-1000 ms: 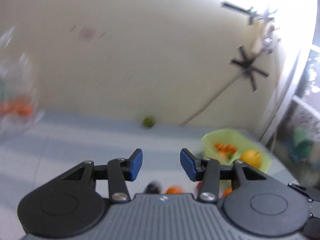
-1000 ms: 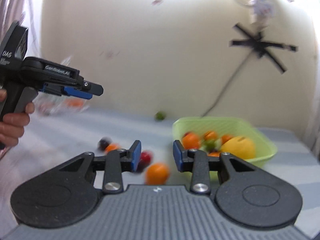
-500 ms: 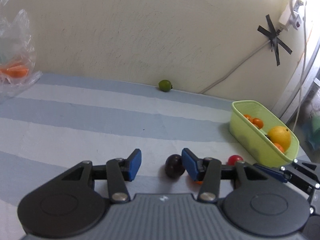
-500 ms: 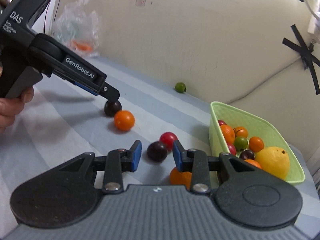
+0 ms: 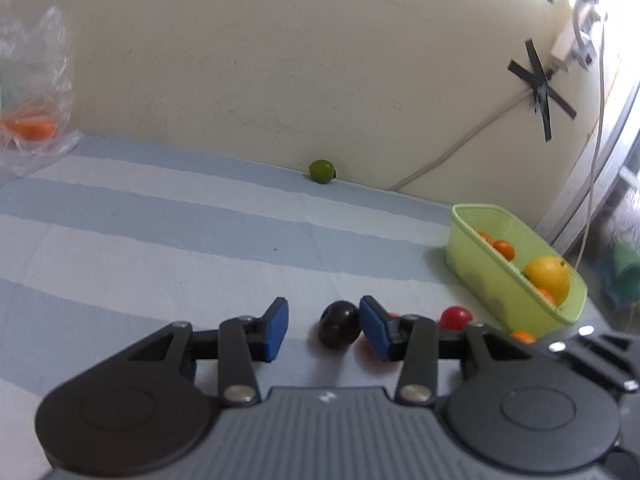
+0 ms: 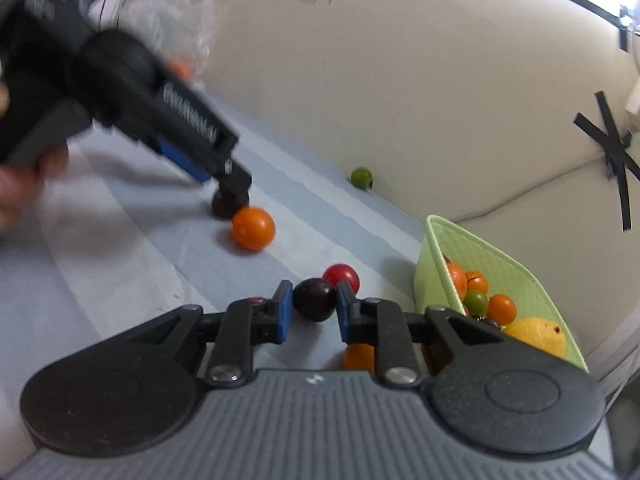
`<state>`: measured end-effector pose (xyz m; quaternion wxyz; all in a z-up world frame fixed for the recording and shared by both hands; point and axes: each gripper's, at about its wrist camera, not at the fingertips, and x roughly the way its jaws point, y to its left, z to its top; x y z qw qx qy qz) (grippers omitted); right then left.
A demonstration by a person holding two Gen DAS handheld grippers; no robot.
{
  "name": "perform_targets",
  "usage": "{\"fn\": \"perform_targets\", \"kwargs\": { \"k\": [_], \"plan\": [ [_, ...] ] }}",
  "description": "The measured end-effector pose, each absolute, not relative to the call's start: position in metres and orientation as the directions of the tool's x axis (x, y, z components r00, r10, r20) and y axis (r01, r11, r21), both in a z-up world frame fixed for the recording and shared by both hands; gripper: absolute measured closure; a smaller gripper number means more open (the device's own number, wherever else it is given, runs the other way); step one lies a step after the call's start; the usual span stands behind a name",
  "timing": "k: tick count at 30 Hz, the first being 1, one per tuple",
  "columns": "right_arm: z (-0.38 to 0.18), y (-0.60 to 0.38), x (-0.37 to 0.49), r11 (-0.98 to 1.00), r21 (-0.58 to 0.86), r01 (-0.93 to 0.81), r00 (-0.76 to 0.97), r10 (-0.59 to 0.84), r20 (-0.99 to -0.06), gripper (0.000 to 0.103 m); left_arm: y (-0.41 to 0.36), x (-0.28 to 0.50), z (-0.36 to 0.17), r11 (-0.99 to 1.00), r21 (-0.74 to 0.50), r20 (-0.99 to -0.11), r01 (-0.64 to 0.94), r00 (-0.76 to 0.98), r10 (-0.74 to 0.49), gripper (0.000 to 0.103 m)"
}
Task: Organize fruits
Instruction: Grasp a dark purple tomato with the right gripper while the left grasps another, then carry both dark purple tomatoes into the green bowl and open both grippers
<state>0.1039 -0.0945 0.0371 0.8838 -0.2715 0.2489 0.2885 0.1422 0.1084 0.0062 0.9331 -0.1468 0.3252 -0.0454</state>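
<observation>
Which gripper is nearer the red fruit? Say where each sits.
Right. The right gripper, closing on a dark fruit, has the red fruit just past its fingertips. The left gripper, also closing, is farther off, beyond the orange fruit.

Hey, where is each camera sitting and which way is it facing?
Left wrist: on the left hand-held gripper, looking along its closing jaws, a dark fruit between them, over the striped cloth to the wall.
Right wrist: on the right hand-held gripper, jaws closing on a second dark fruit; the person's hand shows at the picture's edge.
Shared: green basket, lime.
</observation>
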Motion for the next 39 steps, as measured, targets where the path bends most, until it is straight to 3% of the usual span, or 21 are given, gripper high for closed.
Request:
{"fn": "perform_targets", "kwargs": {
  "k": [7,9,17,23,31,39],
  "plan": [
    [0.047,-0.110,0.077,0.716,-0.260,-0.648,0.700,0.424,-0.575,0.077,0.099,0.145,0.001,0.963,-0.270,-0.604,-0.016,0.781,-0.157,0.065],
    [0.044,-0.112,0.072,0.722,-0.240,-0.649,0.691,0.428,-0.582,0.077,0.097,0.144,0.000,0.962,-0.274,-0.602,-0.008,0.781,-0.165,0.077],
    [0.047,-0.115,0.069,0.746,-0.174,-0.643,0.680,0.451,-0.578,0.077,0.102,0.119,0.012,0.953,-0.301,-0.571,-0.032,0.806,-0.154,0.078],
    [0.054,-0.128,0.059,0.756,-0.092,-0.648,0.646,0.480,-0.594,0.077,0.083,0.069,0.022,0.953,-0.298,-0.537,0.060,0.815,-0.219,0.078],
    [0.058,-0.151,0.044,0.794,0.011,-0.608,0.625,0.487,-0.611,0.077,0.043,0.036,0.011,0.935,-0.286,-0.570,0.212,0.746,-0.344,0.077],
    [0.049,-0.156,0.034,0.790,-0.007,-0.613,0.616,0.473,-0.630,0.076,0.029,0.028,0.001,0.944,-0.225,-0.579,0.241,0.746,-0.328,0.076]
  ]
}}
